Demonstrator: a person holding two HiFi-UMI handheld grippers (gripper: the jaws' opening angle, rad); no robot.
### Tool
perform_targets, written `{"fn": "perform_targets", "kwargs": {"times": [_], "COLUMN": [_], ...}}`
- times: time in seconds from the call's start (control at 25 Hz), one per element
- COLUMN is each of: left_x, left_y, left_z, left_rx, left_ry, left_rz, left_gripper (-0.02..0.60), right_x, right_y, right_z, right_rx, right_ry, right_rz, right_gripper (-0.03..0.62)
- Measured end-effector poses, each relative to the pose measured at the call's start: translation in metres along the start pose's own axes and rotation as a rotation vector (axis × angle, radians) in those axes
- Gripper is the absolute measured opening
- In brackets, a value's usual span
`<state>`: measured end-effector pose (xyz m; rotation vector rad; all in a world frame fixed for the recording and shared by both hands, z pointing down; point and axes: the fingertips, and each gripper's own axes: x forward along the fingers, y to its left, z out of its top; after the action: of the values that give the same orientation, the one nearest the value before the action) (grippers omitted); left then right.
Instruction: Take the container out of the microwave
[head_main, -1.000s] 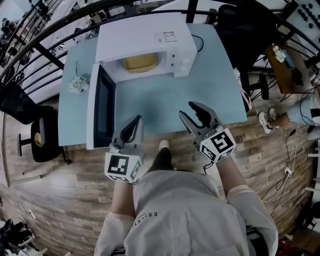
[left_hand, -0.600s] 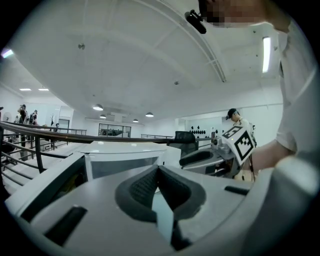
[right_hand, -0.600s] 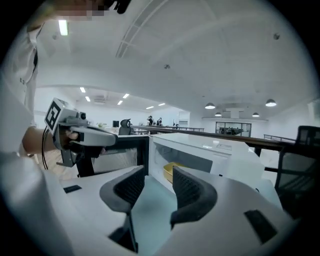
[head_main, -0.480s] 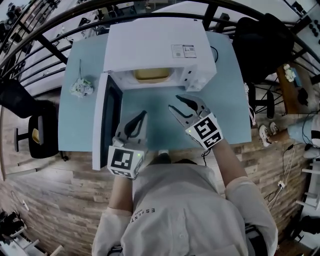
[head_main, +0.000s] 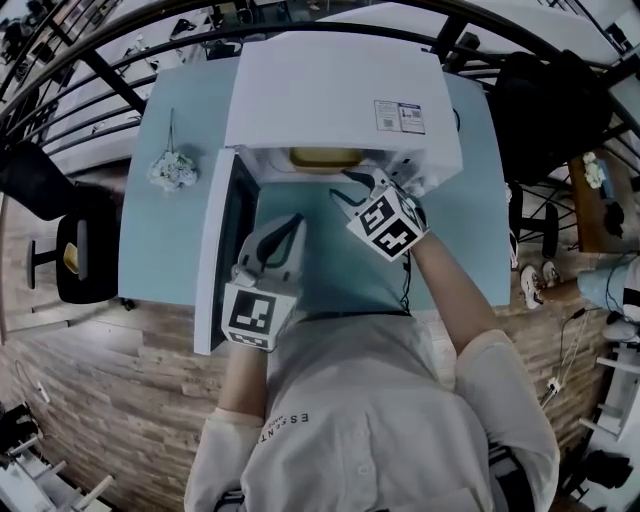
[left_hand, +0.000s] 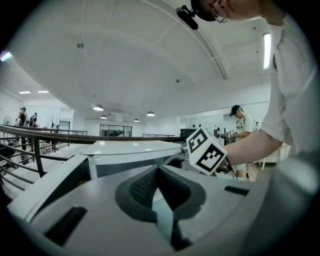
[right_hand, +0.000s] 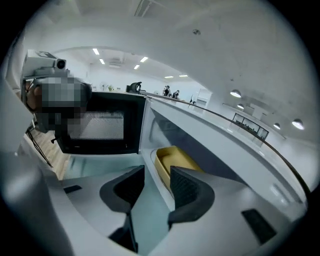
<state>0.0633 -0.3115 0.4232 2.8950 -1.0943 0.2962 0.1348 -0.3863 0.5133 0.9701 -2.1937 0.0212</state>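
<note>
A white microwave (head_main: 340, 95) stands on the pale blue table (head_main: 180, 240), its door (head_main: 225, 255) swung open to the left. A yellow container (head_main: 325, 157) sits inside the cavity. My right gripper (head_main: 344, 187) is open at the mouth of the microwave, its tips just short of the container. In the right gripper view, the container (right_hand: 176, 158) lies just beyond the parted jaws of that gripper (right_hand: 157, 172). My left gripper (head_main: 293, 225) hovers over the table in front of the microwave, beside the open door. Its jaws meet at the tips (left_hand: 158, 171), holding nothing.
A small bunch of white flowers (head_main: 172, 168) lies on the table left of the microwave. A black chair (head_main: 70, 250) stands off the table's left edge. Black railings (head_main: 100, 70) run behind the table. A person (left_hand: 240, 127) stands far off in the left gripper view.
My right gripper has moved forward from the table's near edge up to the microwave opening. My left gripper has advanced slightly, staying beside the door.
</note>
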Motion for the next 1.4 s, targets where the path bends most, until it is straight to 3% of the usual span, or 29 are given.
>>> {"fn": "perform_targets", "kwargs": {"times": [0.16,0.68,0.84,1.0,1.4], "left_x": [0.005,0.01,0.01,0.01,0.005], "left_y": [0.006,0.021,0.02,0.019,0.012], "left_z": [0.003,-0.005,-0.006,-0.001,0.007], "left_rx": [-0.044,-0.031,-0.035,-0.072,-0.025], "left_ry": [-0.007,0.007,0.008,0.002,-0.01], "left_rz": [0.01,0.015,-0.001,-0.002,0.008], "left_gripper": [-0.006,-0.006,-0.006,-0.006,-0.006], "right_x": [0.029,0.086,0.09,0.09,0.072], "right_y": [-0.011,-0.019,-0.021,-0.021,-0.014], "right_z": [-0.007,-0.036,-0.039,-0.038,-0.035], "right_rx": [-0.064,-0.228,-0.309,-0.381,-0.321], "right_ry": [0.077,0.242,0.275,0.299,0.25], "right_rz": [0.019,0.053,0.024,0.025,0.087], "right_gripper": [0.17,0.167,0.072,0.049,0.034]}}
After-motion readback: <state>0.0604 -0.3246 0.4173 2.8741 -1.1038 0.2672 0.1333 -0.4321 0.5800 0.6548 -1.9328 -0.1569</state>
